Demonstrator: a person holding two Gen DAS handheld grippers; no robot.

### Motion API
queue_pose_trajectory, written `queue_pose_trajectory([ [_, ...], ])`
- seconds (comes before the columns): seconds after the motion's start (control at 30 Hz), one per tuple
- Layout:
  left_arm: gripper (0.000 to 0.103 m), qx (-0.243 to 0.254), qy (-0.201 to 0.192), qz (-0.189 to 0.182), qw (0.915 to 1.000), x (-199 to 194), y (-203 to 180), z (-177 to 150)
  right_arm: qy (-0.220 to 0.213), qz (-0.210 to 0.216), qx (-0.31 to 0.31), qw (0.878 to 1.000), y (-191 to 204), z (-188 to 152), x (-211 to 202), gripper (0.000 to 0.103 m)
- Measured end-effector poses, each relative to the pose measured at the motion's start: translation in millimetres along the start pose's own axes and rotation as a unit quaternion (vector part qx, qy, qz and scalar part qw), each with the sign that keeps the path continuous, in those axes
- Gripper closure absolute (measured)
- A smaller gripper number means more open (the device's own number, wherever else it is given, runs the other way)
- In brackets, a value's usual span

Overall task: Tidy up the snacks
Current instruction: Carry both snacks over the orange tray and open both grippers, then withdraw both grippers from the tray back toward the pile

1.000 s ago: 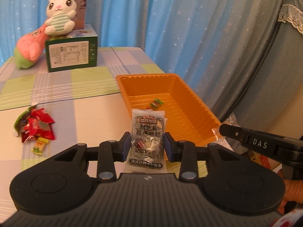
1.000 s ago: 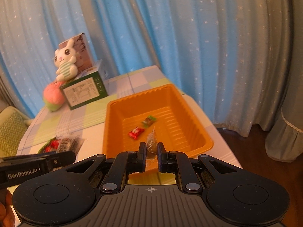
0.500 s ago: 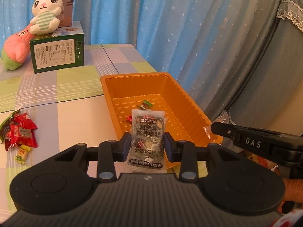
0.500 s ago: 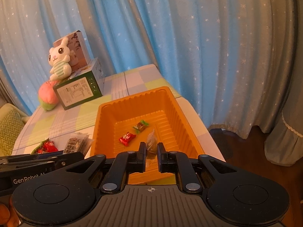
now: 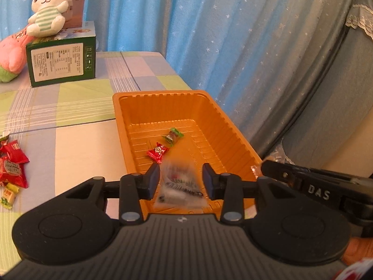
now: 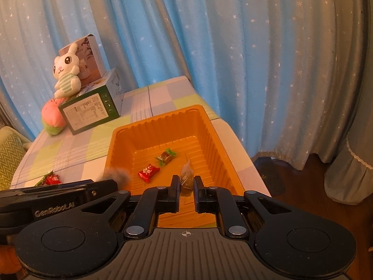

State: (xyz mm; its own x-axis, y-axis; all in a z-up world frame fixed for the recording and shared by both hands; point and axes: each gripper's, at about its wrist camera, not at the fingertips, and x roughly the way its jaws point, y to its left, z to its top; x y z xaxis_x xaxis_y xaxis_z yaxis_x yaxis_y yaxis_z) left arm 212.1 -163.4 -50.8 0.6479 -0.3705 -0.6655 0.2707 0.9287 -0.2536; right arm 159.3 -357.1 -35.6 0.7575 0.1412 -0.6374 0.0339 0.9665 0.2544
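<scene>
My left gripper (image 5: pixel 180 178) hangs over the near end of the orange tray (image 5: pixel 160 93), its jaws opening. The grey printed snack packet (image 5: pixel 179 186) is a blur between the pads, free of both, dropping toward the tray. A red candy (image 5: pixel 158 152) and a green-wrapped candy (image 5: pixel 173 135) lie on the tray floor. My right gripper (image 6: pixel 186 186) is over the tray's (image 6: pixel 158 120) near right part, shut on a small clear-wrapped snack (image 6: pixel 186 175) that sticks up between the fingers. The left gripper's tip (image 6: pixel 102 184) shows at the left of the right wrist view.
A pile of red snack packs (image 5: pixel 11 165) and a small yellow-green candy (image 5: pixel 8 194) lie on the checked tablecloth left of the tray. A green box (image 5: pixel 61 60) with a rabbit plush (image 5: pixel 47 11) stands at the back. The table edge and curtain run just right of the tray.
The left jaws have parted and the grey packet, held upright before, has slipped loose and is falling. Both grippers have moved forward over the tray. The right grip is unchanged.
</scene>
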Motion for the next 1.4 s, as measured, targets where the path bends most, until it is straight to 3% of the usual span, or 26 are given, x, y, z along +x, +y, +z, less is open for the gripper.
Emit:
queue_pose_trajectory([
  [0.47, 0.057, -0.036, 0.002, 0.032, 0.9988, -33.5, 40.6, -22.1, 0.002, 0.011, 0.0, 1.0, 3.4, 6.0, 5.3, 0.091],
  [0.77, 0.052, -0.05, -0.009, 0.044, 0.9978, -51.6, 56.2, -26.2, 0.019, 0.058, 0.026, 0.998, 9.4, 15.1, 19.6, 0.091],
  [0.8, 0.05, -0.049, -0.01, 0.046, 0.9977, -53.4, 56.6, -26.7, 0.018, 0.057, 0.03, 0.998, 8.8, 15.8, 18.7, 0.088],
  [0.9, 0.047, -0.048, -0.011, 0.051, 0.9975, -59.5, 59.4, -29.8, 0.01, 0.053, 0.045, 0.998, 5.2, 15.9, 12.5, 0.058],
  [0.93, 0.047, -0.048, -0.01, 0.053, 0.9974, -61.3, 60.7, -30.5, 0.008, 0.051, 0.049, 0.997, 4.0, 15.3, 9.6, 0.055],
  [1.4, 0.043, -0.051, -0.025, 0.086, 0.9947, -119.6, 78.4, -54.7, 0.002, 0.046, 0.039, 0.998, 32.2, -19.5, -49.8, 0.055],
])
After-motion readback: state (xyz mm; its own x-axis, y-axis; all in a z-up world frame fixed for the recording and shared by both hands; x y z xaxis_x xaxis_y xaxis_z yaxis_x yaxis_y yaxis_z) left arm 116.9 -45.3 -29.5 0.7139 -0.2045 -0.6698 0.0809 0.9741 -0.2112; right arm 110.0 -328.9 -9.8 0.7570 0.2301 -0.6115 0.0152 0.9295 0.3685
